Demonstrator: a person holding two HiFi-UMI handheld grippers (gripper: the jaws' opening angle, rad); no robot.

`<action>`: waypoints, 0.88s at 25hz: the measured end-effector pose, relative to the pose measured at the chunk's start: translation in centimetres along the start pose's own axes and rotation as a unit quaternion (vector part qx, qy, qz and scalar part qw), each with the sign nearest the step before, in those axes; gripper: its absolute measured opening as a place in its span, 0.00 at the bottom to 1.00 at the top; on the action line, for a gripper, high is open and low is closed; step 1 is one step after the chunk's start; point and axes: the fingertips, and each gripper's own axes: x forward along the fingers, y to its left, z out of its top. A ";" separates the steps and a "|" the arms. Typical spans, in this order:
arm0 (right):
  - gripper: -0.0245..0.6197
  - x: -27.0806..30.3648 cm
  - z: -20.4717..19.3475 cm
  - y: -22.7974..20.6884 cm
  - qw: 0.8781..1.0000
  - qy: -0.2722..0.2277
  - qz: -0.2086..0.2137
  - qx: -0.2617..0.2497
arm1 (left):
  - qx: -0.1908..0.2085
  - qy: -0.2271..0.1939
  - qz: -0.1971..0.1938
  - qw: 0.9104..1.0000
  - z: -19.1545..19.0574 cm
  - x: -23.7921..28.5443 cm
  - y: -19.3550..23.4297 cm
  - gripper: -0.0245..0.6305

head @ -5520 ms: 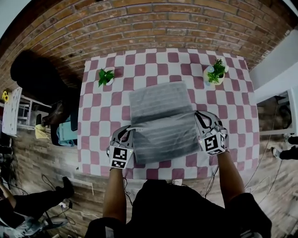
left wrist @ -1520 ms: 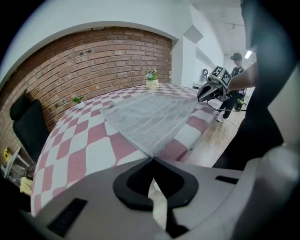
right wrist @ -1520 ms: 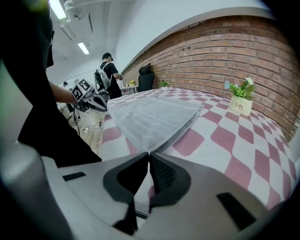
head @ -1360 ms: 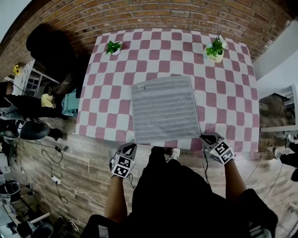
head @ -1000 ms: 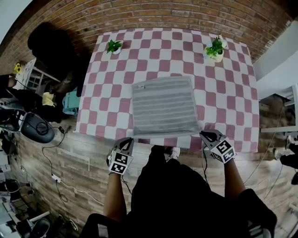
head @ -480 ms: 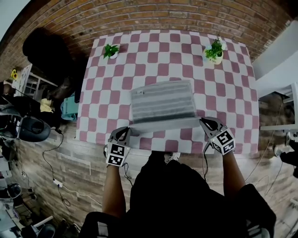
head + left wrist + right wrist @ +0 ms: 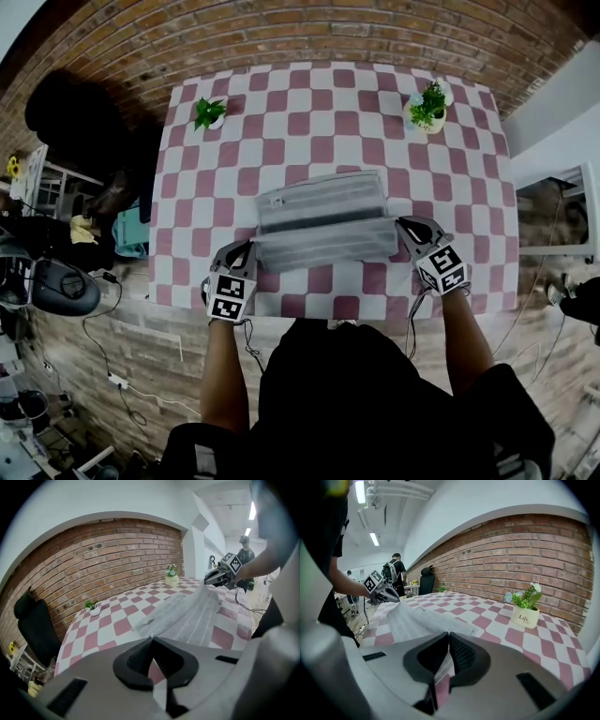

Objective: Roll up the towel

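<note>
A grey striped towel [image 7: 323,220] lies in the middle of the red-and-white checked table [image 7: 309,103], its near part lifted and doubled over its far part. My left gripper [image 7: 251,247] is shut on the towel's near left corner, and my right gripper [image 7: 403,226] is shut on the near right corner. The lifted edge stretches between them. In the left gripper view the towel [image 7: 187,616] runs from the closed jaws [image 7: 151,641] across to the right gripper [image 7: 218,576]. In the right gripper view the towel [image 7: 412,618] leads from the closed jaws [image 7: 447,637] to the left gripper [image 7: 386,592].
Two small potted plants stand at the table's far corners, one left [image 7: 208,112] and one right [image 7: 427,105]. A brick wall [image 7: 309,33] backs the table. A black chair [image 7: 70,122] stands to the left. A person [image 7: 396,571] stands in the background.
Both grippers have moved from the table's near edge forward and slightly up with the towel's near edge. That edge now hangs over the towel's middle, so the towel looks shorter.
</note>
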 end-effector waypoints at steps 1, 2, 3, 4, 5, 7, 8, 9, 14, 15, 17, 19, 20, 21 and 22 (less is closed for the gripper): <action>0.05 0.5 0.3 -0.4 1.000 -0.001 -0.004 0.002 | 0.000 0.001 -0.001 1.000 0.1 0.4 0.4 0.04; 0.05 1.0 0.5 -0.8 1.000 -0.003 -0.007 0.004 | -0.001 0.001 -0.002 1.000 0.2 0.8 0.8 0.04; 0.05 1.6 0.8 -1.2 1.000 -0.005 -0.011 0.006 | -0.001 0.002 -0.002 1.000 0.3 1.2 1.2 0.04; 0.05 2.2 1.1 -1.7 1.000 -0.007 -0.014 0.008 | -0.002 0.002 -0.002 1.000 0.4 1.6 1.6 0.04; 0.05 2.8 1.3 -2.2 1.000 -0.009 -0.018 0.009 | -0.003 0.001 -0.002 1.000 0.5 2.1 2.1 0.04; 0.05 3.9 1.7 -3.1 1.000 -0.010 -0.026 0.012 | -0.003 0.000 -0.004 1.000 0.8 3.0 2.9 0.04; 0.05 4.4 1.8 -3.5 0.999 -0.008 -0.030 0.014 | -0.002 -0.001 -0.006 1.000 1.0 3.4 3.2 0.04; 0.05 4.9 1.8 -3.8 0.999 -0.006 -0.034 0.017 | -0.002 -0.001 -0.008 1.000 1.1 3.9 3.5 0.04; 0.05 7.2 2.2 -5.7 0.998 -0.006 -0.055 0.036 | -0.002 0.003 -0.009 1.000 1.9 6.0 5.1 0.04; 0.05 7.7 2.3 -6.1 0.998 -0.005 -0.058 0.038 | -0.002 0.002 -0.009 1.000 2.1 6.4 5.5 0.04; 0.05 8.6 2.6 -6.9 0.997 -0.004 -0.062 0.040 | -0.004 0.002 -0.007 1.000 2.4 7.1 6.2 0.04; 0.05 9.5 2.8 -7.6 0.997 -0.002 -0.063 0.041 | -0.007 0.005 -0.007 1.000 2.6 7.8 6.9 0.04; 0.05 9.9 2.9 -7.9 0.997 -0.001 -0.063 0.041 | -0.009 0.008 -0.007 1.000 2.6 8.2 7.2 0.04; 0.05 10.4 2.9 -8.2 0.997 0.002 -0.063 0.041 | -0.011 0.010 -0.007 1.000 2.5 8.6 7.4 0.04; 0.05 10.8 2.8 -8.5 0.997 0.005 -0.063 0.042 | -0.014 0.012 -0.007 1.000 2.5 9.0 7.6 0.04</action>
